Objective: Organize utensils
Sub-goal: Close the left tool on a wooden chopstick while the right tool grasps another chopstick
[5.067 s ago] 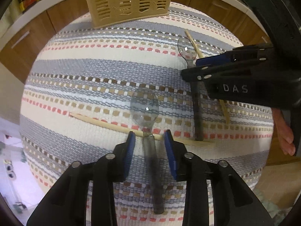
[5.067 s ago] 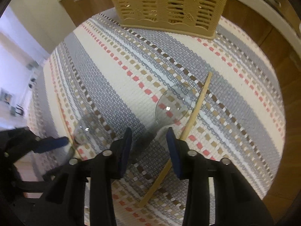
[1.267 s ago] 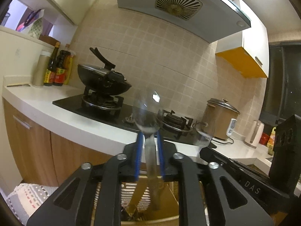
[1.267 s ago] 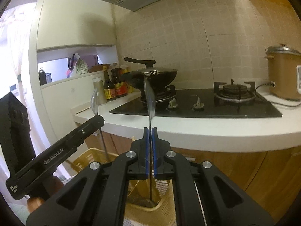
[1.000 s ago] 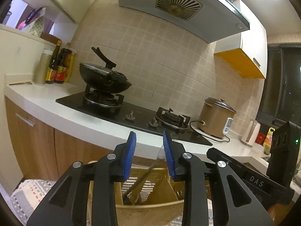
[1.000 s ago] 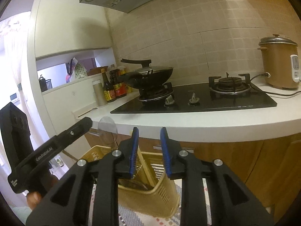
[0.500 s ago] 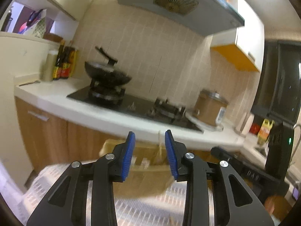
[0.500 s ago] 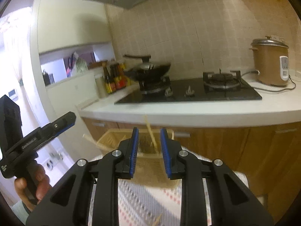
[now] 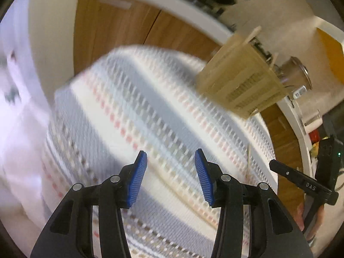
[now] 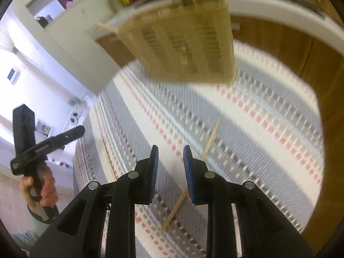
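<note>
The tan slotted utensil basket [image 10: 182,36] stands upright at the far edge of the striped woven cloth [image 10: 268,111], backed by wooden cabinet fronts [image 10: 286,40] under a white counter edge. Pale stick-like handles project above its rim; blur hides what they are. 1 wooden chopstick [image 10: 209,144] lies loose on the cloth, well short of the basket and running under the right gripper [image 10: 170,167]. A second thin stick [image 10: 107,157] lies near the cloth's left edge. The right gripper's jaws stand narrowly apart, empty. The left gripper [image 9: 171,177] has its jaws opening, moderately wide, nothing between them, over bare cloth [image 9: 137,107]. Open cloth separates both grippers from the basket [image 9: 238,79]. A hand [image 10: 46,186] holds the left gripper's handle.
</note>
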